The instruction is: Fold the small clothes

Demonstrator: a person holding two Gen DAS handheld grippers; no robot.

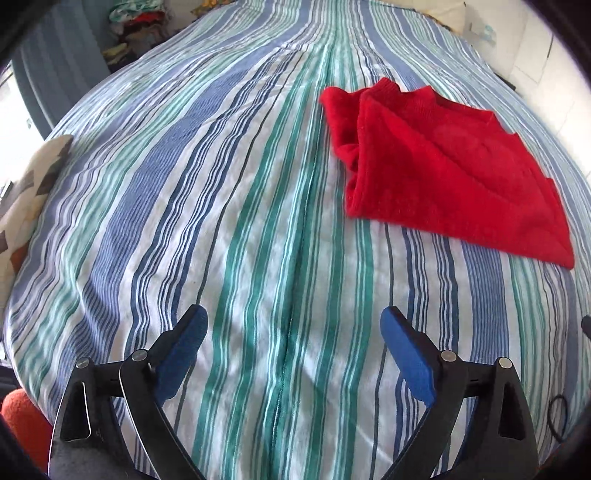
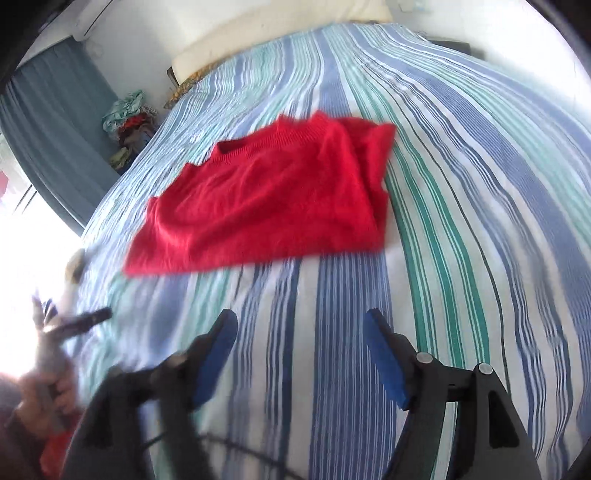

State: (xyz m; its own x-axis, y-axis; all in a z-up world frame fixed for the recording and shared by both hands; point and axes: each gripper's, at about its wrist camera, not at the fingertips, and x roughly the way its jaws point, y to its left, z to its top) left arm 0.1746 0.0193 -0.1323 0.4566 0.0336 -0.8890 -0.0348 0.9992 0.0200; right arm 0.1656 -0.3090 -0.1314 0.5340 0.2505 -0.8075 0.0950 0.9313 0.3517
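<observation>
A red knitted top (image 1: 447,170) lies folded on the striped bedsheet (image 1: 229,206), at the upper right in the left wrist view. In the right wrist view the same red top (image 2: 269,199) sits at the centre left, with its neckline at the far side and a doubled edge on its right. My left gripper (image 1: 293,328) stands open over bare sheet, below and left of the top, with nothing between its blue pads. Over the striped bedsheet (image 2: 461,221), short of the top's near edge, my right gripper (image 2: 300,330) is also open and holds nothing.
A patterned pillow (image 1: 33,184) lies at the bed's left edge. A heap of clothes (image 2: 129,122) sits beside the bed by a blue curtain (image 2: 55,125). A pale pillow (image 2: 280,33) lies at the bed's far end. A person's hand (image 2: 48,387) holds the other gripper at lower left.
</observation>
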